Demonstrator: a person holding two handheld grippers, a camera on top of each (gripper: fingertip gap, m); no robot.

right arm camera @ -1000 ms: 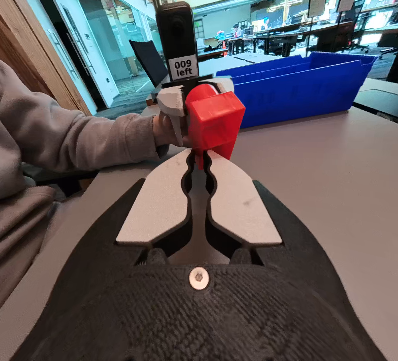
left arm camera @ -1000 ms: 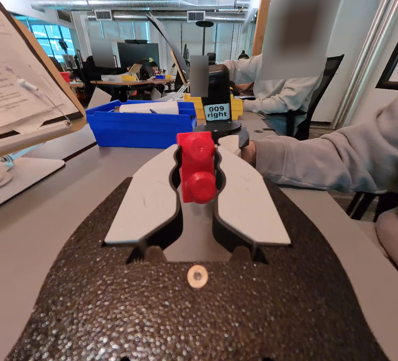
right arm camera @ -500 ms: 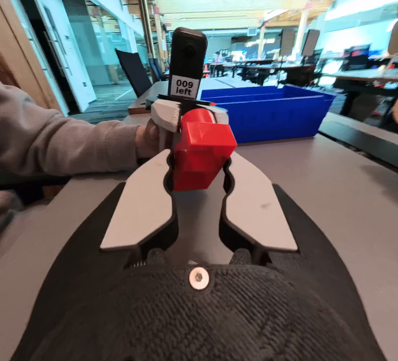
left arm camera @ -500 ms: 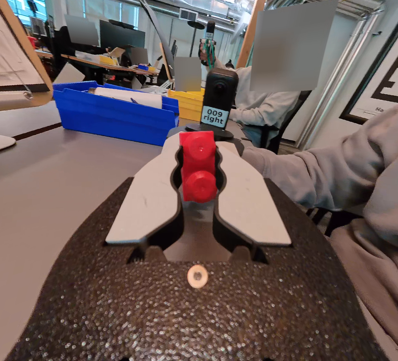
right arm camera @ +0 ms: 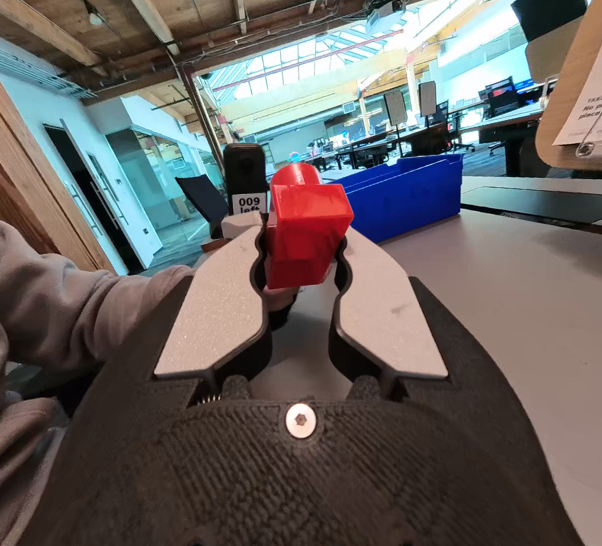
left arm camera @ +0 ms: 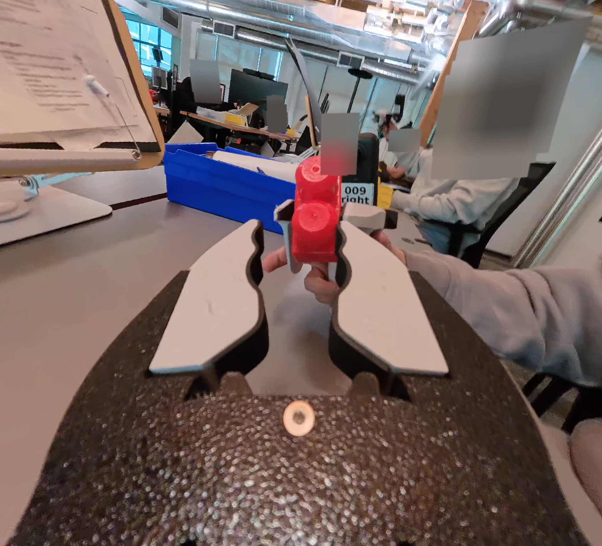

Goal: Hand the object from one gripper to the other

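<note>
A red two-stud brick [left arm camera: 314,227] is held up above the grey table [left arm camera: 97,276]. My right gripper [right arm camera: 299,250] is shut on the brick [right arm camera: 304,237], with its fingers pressed on both sides. My left gripper [left arm camera: 298,233] is open, and its fingers stand apart on either side of the brick. The left finger is clear of the brick and the right finger is close beside it. In the left wrist view the fingers [left arm camera: 360,215] of the right gripper flank the brick from the far side. In the right wrist view a left gripper finger [right arm camera: 241,223] shows behind the brick.
A blue bin [left arm camera: 221,191] [right arm camera: 407,201] stands on the table behind the grippers. A document stand with papers [left arm camera: 65,74] [right arm camera: 573,106] is beside it. A seated person [left arm camera: 456,201] is across the room, with desks and chairs beyond. The tips of both grippers are at nearly the same place.
My left gripper has opened and let go of the brick. My right gripper opened around it, then shut on it. The left wrist view has swung left; the right wrist view has tilted up.
</note>
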